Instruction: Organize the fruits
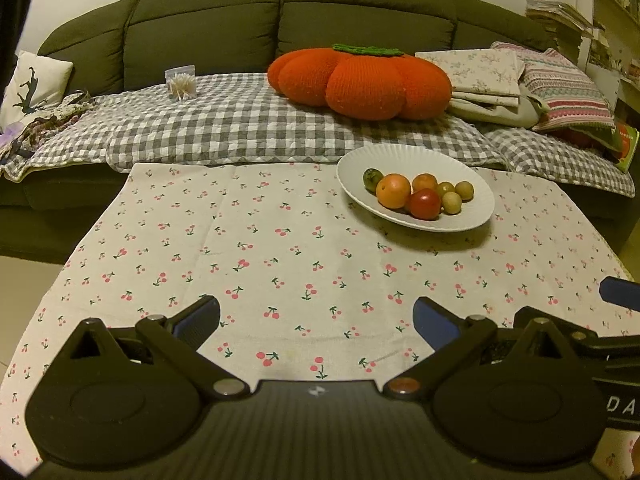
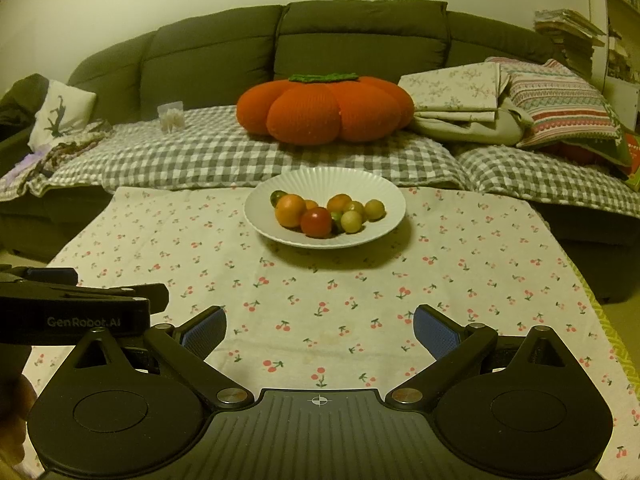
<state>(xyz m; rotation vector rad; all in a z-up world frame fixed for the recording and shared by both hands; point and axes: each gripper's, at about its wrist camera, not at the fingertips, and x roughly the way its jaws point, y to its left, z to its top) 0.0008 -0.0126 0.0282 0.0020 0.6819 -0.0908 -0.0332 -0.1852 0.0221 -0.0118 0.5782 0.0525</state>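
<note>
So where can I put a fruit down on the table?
Bare cherry-print tablecloth lies between the white ridged plate and both open hand-held grippers, left and right, plus left of the plate. The plate's middle is crowded with small round fruits.

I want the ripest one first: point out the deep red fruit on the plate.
The red tomato at the near front of the white plate; its neighbours are orange, yellow-green or dark green.
</note>
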